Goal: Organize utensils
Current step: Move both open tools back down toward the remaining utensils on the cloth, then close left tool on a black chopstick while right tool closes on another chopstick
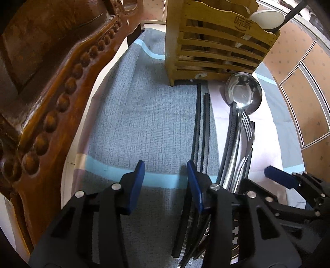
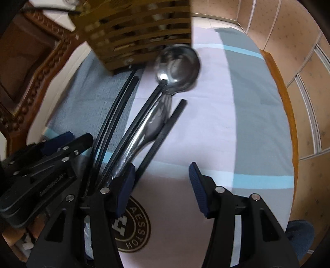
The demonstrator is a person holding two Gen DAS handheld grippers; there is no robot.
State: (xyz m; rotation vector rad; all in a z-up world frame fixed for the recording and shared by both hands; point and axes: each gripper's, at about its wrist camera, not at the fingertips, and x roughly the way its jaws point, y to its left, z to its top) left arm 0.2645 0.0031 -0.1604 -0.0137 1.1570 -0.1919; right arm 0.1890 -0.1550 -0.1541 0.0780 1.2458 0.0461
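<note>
A slatted bamboo utensil holder (image 1: 218, 41) stands at the far end of the cloth-covered table; it also shows in the right wrist view (image 2: 140, 31). In front of it lie several black chopsticks (image 1: 203, 127), a steel ladle (image 1: 244, 92) and a fork (image 1: 247, 127). The right wrist view shows the ladle (image 2: 177, 68), the fork (image 2: 156, 121) and the chopsticks (image 2: 115, 115). My left gripper (image 1: 165, 181) is open and empty, just left of the chopsticks. My right gripper (image 2: 162, 181) is open and empty, its left finger beside the utensil handles.
A carved wooden chair (image 1: 47, 86) crowds the left side. A white spoon (image 1: 268, 18) sticks out of the holder. The table's wooden edge (image 2: 286, 107) runs along the right. A round logo (image 2: 134, 226) marks the cloth near me.
</note>
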